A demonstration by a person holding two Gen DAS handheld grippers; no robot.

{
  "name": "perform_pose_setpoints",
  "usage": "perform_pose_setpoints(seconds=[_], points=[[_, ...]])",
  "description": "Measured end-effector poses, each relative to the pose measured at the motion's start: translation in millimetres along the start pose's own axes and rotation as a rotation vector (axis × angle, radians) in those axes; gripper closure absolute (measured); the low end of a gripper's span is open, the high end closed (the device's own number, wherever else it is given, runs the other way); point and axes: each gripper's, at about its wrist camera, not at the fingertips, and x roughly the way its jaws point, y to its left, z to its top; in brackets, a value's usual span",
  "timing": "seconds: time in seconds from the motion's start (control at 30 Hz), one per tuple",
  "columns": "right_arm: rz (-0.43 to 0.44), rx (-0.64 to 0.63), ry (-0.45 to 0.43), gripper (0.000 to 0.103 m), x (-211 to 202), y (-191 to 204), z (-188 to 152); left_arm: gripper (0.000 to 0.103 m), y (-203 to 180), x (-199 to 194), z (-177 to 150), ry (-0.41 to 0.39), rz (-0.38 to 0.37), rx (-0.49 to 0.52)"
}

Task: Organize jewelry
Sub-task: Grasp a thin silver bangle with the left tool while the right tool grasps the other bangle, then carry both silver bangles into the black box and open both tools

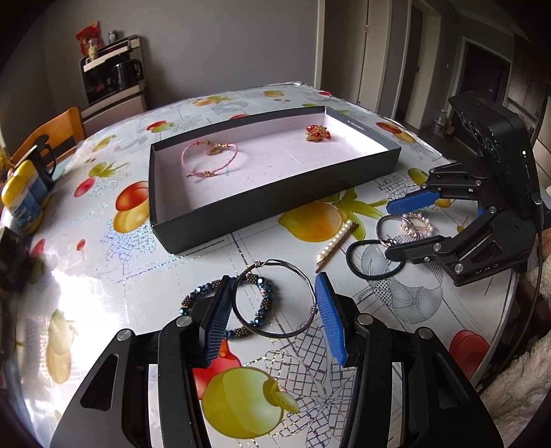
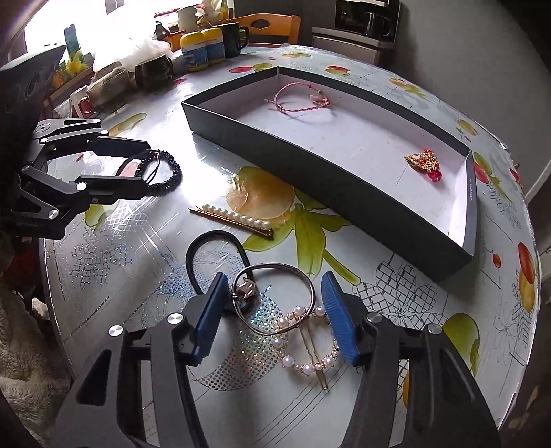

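A black box (image 1: 275, 203) (image 2: 344, 193) with a white floor holds a pink cord bracelet (image 1: 208, 160) (image 2: 298, 100) and a gold and red brooch (image 1: 317, 132) (image 2: 423, 162). My left gripper (image 1: 272, 305) is open, its fingers either side of a wire bangle (image 1: 275, 299) that overlaps a blue bead bracelet (image 1: 265, 303) (image 2: 165, 172). My right gripper (image 2: 273, 313) (image 1: 389, 227) is open over a metal bangle (image 2: 275, 299) and a pearl hair clip (image 2: 306, 344) (image 1: 418, 224). A black hair tie (image 2: 213, 251) (image 1: 372, 258) and a pearl hair pin (image 2: 234, 217) (image 1: 335, 243) lie nearby.
The round table (image 1: 120, 268) has a glossy fruit-print cover. Mugs and yellow-lidded bottles (image 2: 203, 48) (image 1: 26, 193) stand at its far edge by a wooden chair (image 2: 272, 27) (image 1: 51, 134). A shelf with a kettle (image 1: 117, 69) stands by the wall.
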Motion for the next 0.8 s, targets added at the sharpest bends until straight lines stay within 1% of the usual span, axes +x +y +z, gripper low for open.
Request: perform_pose_setpoints(seconds=[0.03, 0.2, 0.3, 0.47, 0.67, 0.8], points=[[0.0, -0.003, 0.005, 0.055, 0, 1, 1, 0.052, 0, 0, 0, -0.001, 0.001, -0.002], [-0.026, 0.003, 0.001, 0.055, -1, 1, 3, 0.052, 2, -3, -1, -0.009, 0.001, -0.008], [-0.027, 0.026, -0.023, 0.055, -7, -1, 2, 0.052, 3, -4, -1, -0.013, -0.003, -0.01], [-0.044, 0.028, -0.064, 0.055, -23, 1, 6, 0.052, 4, -9, 2, -0.023, -0.005, -0.006], [-0.084, 0.052, -0.128, 0.055, -41, -9, 21, 0.052, 12, -10, 19, -0.044, -0.011, -0.015], [-0.138, 0.115, -0.169, 0.055, -45, -29, 39, 0.052, 23, -6, 40, -0.059, -0.008, -0.027]])
